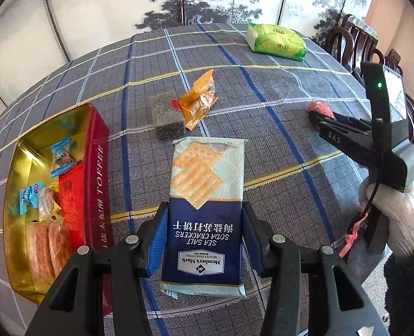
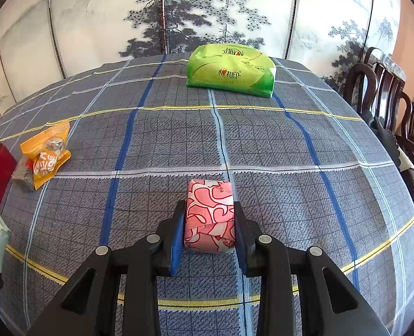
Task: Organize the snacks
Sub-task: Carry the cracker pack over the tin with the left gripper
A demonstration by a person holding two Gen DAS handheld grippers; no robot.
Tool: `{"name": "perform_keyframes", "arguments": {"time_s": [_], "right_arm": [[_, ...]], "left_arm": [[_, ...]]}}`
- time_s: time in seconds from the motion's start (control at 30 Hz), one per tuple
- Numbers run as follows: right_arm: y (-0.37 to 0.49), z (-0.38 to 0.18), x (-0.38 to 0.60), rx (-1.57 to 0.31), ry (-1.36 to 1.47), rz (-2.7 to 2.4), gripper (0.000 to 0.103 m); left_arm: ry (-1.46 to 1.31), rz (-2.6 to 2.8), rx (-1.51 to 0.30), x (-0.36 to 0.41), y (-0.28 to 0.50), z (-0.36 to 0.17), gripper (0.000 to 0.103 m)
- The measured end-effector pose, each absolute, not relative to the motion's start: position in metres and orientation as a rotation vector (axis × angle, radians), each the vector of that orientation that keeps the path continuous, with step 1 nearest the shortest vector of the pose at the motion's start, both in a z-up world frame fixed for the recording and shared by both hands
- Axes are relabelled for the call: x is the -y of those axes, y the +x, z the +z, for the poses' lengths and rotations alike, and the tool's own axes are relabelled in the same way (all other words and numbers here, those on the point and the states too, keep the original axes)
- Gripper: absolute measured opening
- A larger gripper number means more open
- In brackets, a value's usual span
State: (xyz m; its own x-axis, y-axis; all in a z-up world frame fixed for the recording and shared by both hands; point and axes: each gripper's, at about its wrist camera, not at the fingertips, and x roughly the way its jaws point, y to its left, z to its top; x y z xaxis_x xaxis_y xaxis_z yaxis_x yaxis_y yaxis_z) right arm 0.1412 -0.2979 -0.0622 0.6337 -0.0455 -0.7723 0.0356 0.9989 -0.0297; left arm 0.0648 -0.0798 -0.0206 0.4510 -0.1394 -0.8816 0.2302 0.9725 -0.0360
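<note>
My left gripper (image 1: pixel 204 215) is shut on the dark-blue lower half of a sea salt soda cracker pack (image 1: pixel 204 173), which hangs lengthwise above the checked tablecloth. To its left lies an open red toffee tin (image 1: pixel 95 168) with a gold inside; it holds several wrapped snacks and sausages. In the right wrist view my right gripper (image 2: pixel 209 210) is shut on a pink-and-white wrapped packet (image 2: pixel 209 193) that rests on the cloth. The left wrist view shows this same right gripper (image 1: pixel 319 120) at the far right, held by a white-gloved hand (image 1: pixel 394 212).
An orange snack packet (image 1: pixel 198 100) leans on a grey speckled block (image 1: pixel 166 114) mid-table. A green tissue pack (image 2: pixel 230 70) lies at the far edge. Dark wooden chairs (image 2: pixel 388 98) line the right side, and a painted folding screen (image 2: pixel 207 14) stands behind the table.
</note>
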Motion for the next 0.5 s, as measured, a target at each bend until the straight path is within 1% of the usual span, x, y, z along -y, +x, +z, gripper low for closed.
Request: {"name": "perform_keyframes", "arguments": {"time_s": [0.3, 0.4, 0.5], "right_arm": [[0.141, -0.062, 0.297, -0.883, -0.013, -0.048, 0.032], [0.141, -0.062, 0.297, -0.883, -0.014, -0.048, 0.032], [0.142, -0.062, 0.297, -0.883, -0.014, -0.049, 0.033]], "left_arm": [[0.059, -0.132, -1.008, 0.013, 0.067, 0.023, 0.045], [0.067, -0.065, -1.001, -0.017, 0.067, 0.027, 0.045], [0.071, 0.013, -1.019, -0.052, 0.068, 0.020, 0.045]]}}
